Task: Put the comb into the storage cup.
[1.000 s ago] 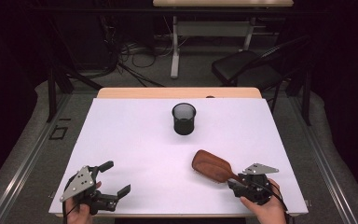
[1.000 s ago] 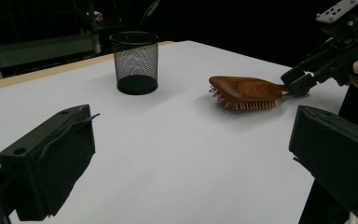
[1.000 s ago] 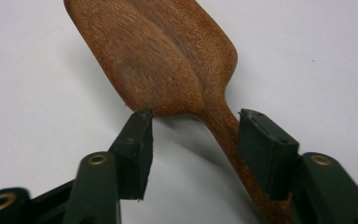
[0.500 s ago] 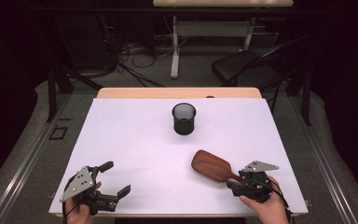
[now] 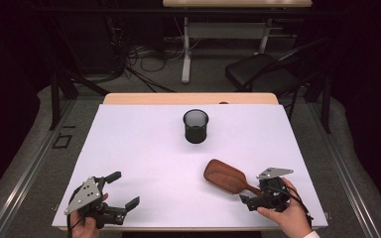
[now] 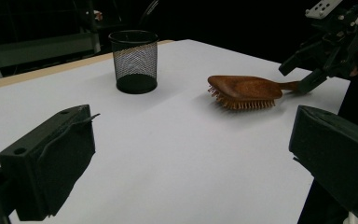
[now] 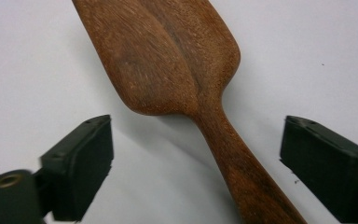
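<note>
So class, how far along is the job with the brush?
Early. Nothing looks finished: the brush lies bristles down on the table, the cup looks empty. In hand: the right gripper is open, jaws either side of the handle. Left: closing, lifting, perhaps moving it to the cup. The left gripper waits open.

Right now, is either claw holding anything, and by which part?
Nothing is held. The right claw is open, its jaws on either side of the wooden hairbrush handle without touching it. The left claw is open over bare table.
</note>
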`<move>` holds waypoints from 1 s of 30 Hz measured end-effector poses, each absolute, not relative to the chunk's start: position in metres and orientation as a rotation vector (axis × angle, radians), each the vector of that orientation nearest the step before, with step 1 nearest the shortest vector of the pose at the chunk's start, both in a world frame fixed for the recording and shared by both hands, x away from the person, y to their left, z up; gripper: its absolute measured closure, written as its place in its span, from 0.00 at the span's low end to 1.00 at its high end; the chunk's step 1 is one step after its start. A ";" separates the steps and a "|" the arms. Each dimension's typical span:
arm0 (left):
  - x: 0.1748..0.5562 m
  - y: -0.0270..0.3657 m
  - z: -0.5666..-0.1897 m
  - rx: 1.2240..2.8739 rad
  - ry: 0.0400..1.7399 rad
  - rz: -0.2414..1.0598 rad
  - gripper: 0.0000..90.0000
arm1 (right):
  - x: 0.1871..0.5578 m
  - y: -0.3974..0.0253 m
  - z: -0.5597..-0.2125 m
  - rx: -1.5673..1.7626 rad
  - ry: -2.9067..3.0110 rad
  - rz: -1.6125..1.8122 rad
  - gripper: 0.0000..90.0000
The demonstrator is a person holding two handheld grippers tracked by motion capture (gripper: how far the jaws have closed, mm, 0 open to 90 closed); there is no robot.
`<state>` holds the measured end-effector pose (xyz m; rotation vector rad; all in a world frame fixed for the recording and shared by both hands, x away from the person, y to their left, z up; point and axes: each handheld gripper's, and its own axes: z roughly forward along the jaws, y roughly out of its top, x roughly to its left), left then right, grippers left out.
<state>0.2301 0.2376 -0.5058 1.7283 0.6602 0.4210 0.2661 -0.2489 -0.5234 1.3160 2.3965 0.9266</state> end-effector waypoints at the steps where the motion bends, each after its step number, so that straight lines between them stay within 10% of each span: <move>1: 0.230 0.238 -0.506 1.732 0.660 0.421 0.00 | 0.266 -0.249 -0.523 1.316 2.396 0.927 0.07; 30: 0.230 0.237 -0.506 1.730 0.663 0.421 0.00 | 0.286 -0.243 -0.500 1.085 2.562 0.707 0.00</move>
